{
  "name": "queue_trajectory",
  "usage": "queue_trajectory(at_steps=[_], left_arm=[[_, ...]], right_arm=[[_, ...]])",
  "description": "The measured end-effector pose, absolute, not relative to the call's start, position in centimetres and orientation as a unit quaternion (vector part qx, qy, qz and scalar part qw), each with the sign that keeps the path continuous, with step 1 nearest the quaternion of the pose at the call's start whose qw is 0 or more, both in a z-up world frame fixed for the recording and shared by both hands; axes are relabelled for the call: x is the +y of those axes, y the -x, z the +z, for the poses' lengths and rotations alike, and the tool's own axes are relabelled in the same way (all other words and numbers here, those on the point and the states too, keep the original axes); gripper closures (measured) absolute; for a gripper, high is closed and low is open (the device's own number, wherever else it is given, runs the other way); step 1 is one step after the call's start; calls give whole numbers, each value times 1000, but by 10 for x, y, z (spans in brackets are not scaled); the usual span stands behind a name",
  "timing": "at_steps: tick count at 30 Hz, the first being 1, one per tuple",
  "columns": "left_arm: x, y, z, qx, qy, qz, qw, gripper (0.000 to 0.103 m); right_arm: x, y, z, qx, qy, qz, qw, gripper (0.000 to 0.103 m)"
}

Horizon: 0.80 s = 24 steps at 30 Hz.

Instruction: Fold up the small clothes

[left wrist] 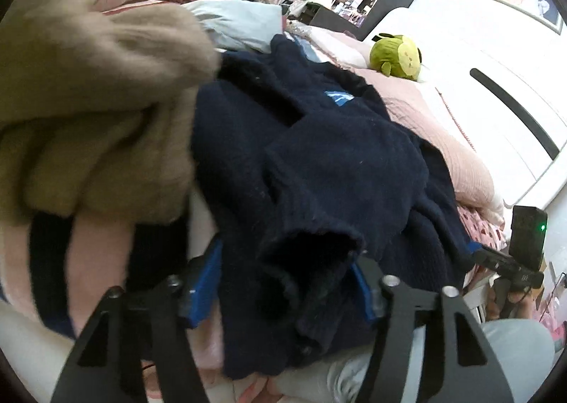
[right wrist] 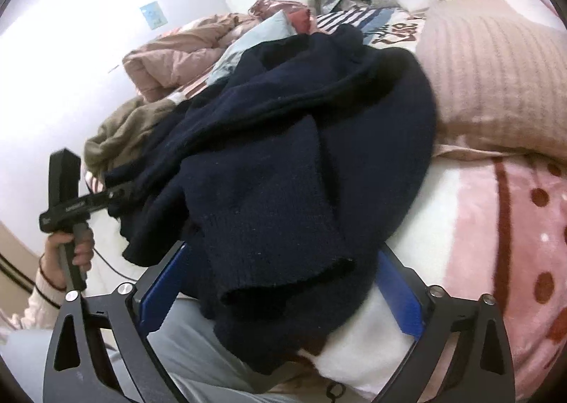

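Two grippers sit at the near edge of the jumper (right wrist: 283,141), one at each cuff. The jumper is a dark navy knit, heaped and creased on the bed (right wrist: 496,226), sleeves thrown forward. A tan garment (left wrist: 88,102) lies bunched just left of the jumper; a ribbed pink pillow (right wrist: 496,77) lies just right of it; a green plush (left wrist: 397,56) sits well beyond it.

Left gripper (left wrist: 280,282): a sleeve cuff lies between the jaws. The blue pads stand near the knit on both sides, but whether they press it I cannot tell.

Right gripper (right wrist: 280,282): jaws wide, the other cuff lies between them, with gaps at both pads. Not gripping.

Judgement: the step in hand is taking both sleeves so the jumper can be spread flat.

- Close each gripper on the ribbed cuff, not the loose knit above; rib is thicker and should slip less.
- Take a single sleeve only; the body folds lie close beneath.
- Lift and draw the cuffs apart evenly; thick wool drags on the fleecy blanket.
- Keep clear of the tan garment.
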<state>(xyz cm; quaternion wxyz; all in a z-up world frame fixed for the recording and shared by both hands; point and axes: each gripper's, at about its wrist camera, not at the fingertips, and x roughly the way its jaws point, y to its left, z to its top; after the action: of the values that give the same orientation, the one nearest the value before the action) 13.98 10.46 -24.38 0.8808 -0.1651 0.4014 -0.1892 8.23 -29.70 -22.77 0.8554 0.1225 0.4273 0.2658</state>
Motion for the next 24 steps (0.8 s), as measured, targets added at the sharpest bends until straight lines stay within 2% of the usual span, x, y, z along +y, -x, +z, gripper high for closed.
queue_trajectory(at_steps=[1, 2, 3, 4, 6, 8, 24], left_arm=[[103, -143, -245, 401, 172, -195, 878, 59], [101, -146, -246, 403, 179, -201, 875, 66], [97, -151, -248, 404, 186, -208, 871, 73], [95, -154, -248, 405, 187, -212, 870, 76], [92, -158, -249, 406, 191, -219, 866, 85], [93, -157, -246, 404, 196, -220, 866, 88], [91, -95, -148, 296, 160, -272, 902, 90]], right_arm=[[-294, -83, -227, 428, -115, 263, 857, 10], [-292, -83, -227, 428, -110, 262, 858, 17], [-289, -84, -227, 428, -109, 262, 858, 31], [-286, -86, -227, 429, -107, 262, 858, 38], [-282, -90, -228, 434, -105, 261, 856, 77], [-281, -94, -228, 436, -114, 263, 853, 90], [-320, -56, -156, 335, -201, 271, 880, 92]])
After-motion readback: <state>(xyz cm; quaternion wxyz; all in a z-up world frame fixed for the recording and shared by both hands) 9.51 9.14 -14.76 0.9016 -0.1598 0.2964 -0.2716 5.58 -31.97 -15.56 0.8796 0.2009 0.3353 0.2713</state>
